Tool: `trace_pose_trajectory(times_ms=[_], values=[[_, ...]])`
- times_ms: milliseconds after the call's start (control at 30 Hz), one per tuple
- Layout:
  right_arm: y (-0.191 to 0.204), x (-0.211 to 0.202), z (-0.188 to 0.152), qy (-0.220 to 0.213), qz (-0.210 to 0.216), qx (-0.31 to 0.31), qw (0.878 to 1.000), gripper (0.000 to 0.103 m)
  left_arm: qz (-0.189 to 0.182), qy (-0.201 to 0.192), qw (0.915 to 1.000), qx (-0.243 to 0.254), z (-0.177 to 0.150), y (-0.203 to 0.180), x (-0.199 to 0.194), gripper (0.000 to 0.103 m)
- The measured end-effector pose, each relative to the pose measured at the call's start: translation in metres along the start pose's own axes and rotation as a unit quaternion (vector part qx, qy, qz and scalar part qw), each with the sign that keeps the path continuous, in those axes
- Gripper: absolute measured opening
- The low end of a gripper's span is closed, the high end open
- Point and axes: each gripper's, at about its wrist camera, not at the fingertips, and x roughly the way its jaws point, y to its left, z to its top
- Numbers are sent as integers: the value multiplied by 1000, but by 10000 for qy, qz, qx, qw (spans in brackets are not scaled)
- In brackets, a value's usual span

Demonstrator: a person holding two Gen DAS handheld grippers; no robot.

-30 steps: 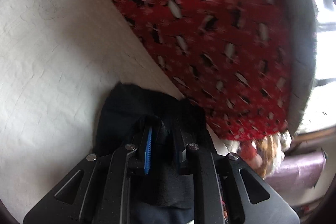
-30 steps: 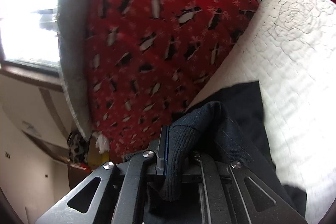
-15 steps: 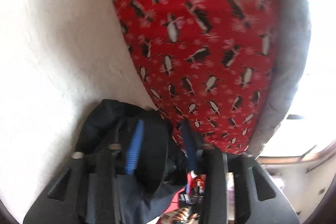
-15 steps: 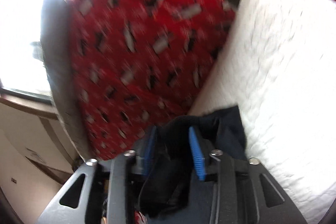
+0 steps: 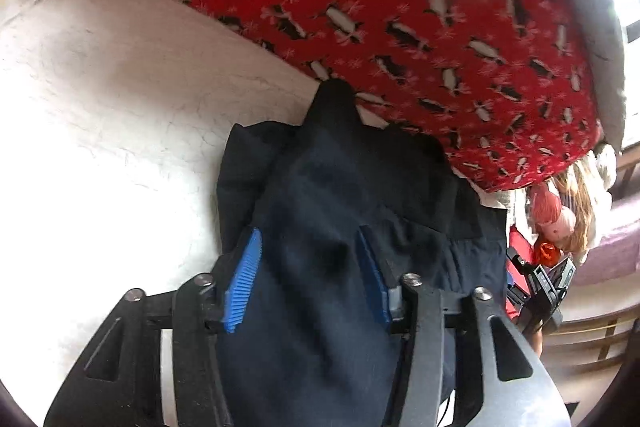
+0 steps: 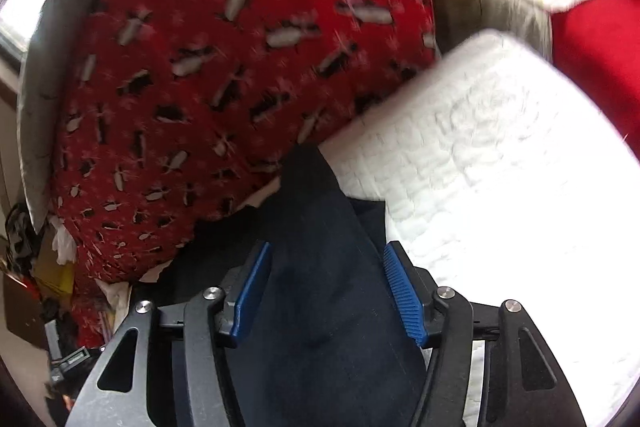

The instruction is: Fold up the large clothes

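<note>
Red penguin blanket (image 5: 420, 7) borders dark garment (image 5: 340, 195) on white quilt (image 5: 100, 107).

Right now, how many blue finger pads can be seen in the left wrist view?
2. One blue pad is left of the dark navy garment, the other is right of the fold between them; its face is partly hidden.
</note>
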Motion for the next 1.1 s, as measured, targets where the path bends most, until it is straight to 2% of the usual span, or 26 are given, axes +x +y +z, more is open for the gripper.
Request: trace_pose_trajectory(times_ms=[100, 133, 167, 200, 233, 300, 367, 433, 467, 533, 567, 600, 633, 700, 733, 800, 933, 967, 1000, 1033, 1067, 1100], values=[[-3, 14, 0, 191, -26, 26, 9998, 61, -148, 318, 9994, -75, -2, 1, 16, 52], [-2, 15, 0, 171, 120, -34, 9998, 57, -233, 263, 9994, 17, -4, -4, 16, 45], [1, 15, 1, 149, 221, -107, 9996, 41, -279, 109, 9992, 245, -8, -11, 11, 11], [4, 14, 1, 117, 281, -233, 9993, 28, -236, -41, 9985, 494, -12, -18, 4, 0], [8, 12, 2, 92, 290, -409, 9987, 10, -154, -178, 9982, 548, -13, -22, -1, 0], [20, 9, 2, -30, 362, -635, 9973, 8, -11, -566, 9967, 576, -15, -24, -11, 0], [23, -7, 2, -364, 691, -622, 9950, 6, 351, -882, 9940, 535, -13, -17, -17, 0], [9, -19, 1, -762, 891, -313, 9926, 5, 705, -869, 9933, 294, -9, -1, -11, 0], [-1, -13, 2, -734, 813, -93, 9939, 5, 735, -758, 9943, 129, -9, 10, -7, 0], [-18, 13, 0, -203, 412, 258, 9986, 7, 245, -498, 9984, -144, -9, 23, -8, 0], [-26, 24, -4, 87, 176, 363, 9992, 13, -11, -465, 9987, -229, -9, 26, -12, 0], [-27, 24, -7, 62, 200, 369, 9991, 14, -61, -553, 9981, -248, -7, 24, -18, 0], [-26, 16, -9, -157, 258, 329, 9990, 21, -31, -673, 9975, -233, -4, 22, -23, 3], [-23, 7, -11, -376, 270, 311, 9984, 27, -31, -759, 9966, -323, 7, 19, -25, 31], [-21, 6, -12, -358, 284, 328, 9984, 28, -105, -699, 9965, -444, 12, 19, -20, 54], [-21, 11, -14, -230, 285, 384, 9986, 28, -161, -577, 9958, -688, 18, 20, -8, 57], [-18, 12, -21, -190, 319, 308, 9988, 33, -580, 112, 9939, -935, 15, 17, 21, 57], [-19, 13, -22, -176, 340, 323, 9987, 33, -617, 171, 9943, -856, 11, 13, 24, 57], [-19, 13, -22, -166, 343, 333, 9987, 33, -492, 117, 9968, -613, 6, 5, 22, 57], [-19, 12, -20, -155, 353, 335, 9987, 33, -314, 23, 9988, -370, 3, -4, 18, 52], [-20, 11, -19, -149, 350, 327, 9987, 33, 7, -157, 9999, 43, -3, -16, 12, 16], [-23, 9, -15, -155, 341, 319, 9988, 33, 272, -217, 9991, 255, -5, -24, 10, 0]])
